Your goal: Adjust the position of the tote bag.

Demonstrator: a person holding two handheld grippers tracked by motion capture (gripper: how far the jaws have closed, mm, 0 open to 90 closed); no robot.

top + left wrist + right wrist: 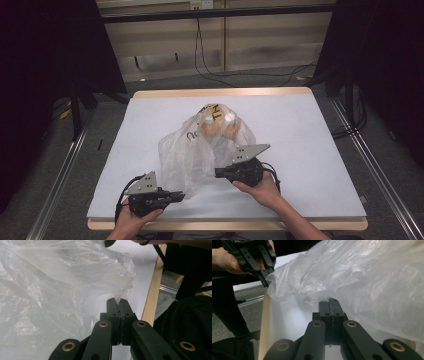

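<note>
A clear plastic bag (192, 152) lies crumpled in the middle of the white table (305, 145). Inside its far end are two orange bottles with white caps (209, 125), and black print shows on the film. My left gripper (180, 195) is at the bag's near left corner, and in the left gripper view its jaws (118, 300) are shut on a twisted tip of the bag (62, 277). My right gripper (218, 173) meets the bag's near right side. Its jaws (329, 299) are shut on the edge of the bag (362, 277).
The table's pale wooden rim (225, 224) runs along the near edge, close under both hands. Dark curtains and metal rails stand on either side, and cables lie on the floor behind. The other hand's gripper (265, 282) shows at the top left of the right gripper view.
</note>
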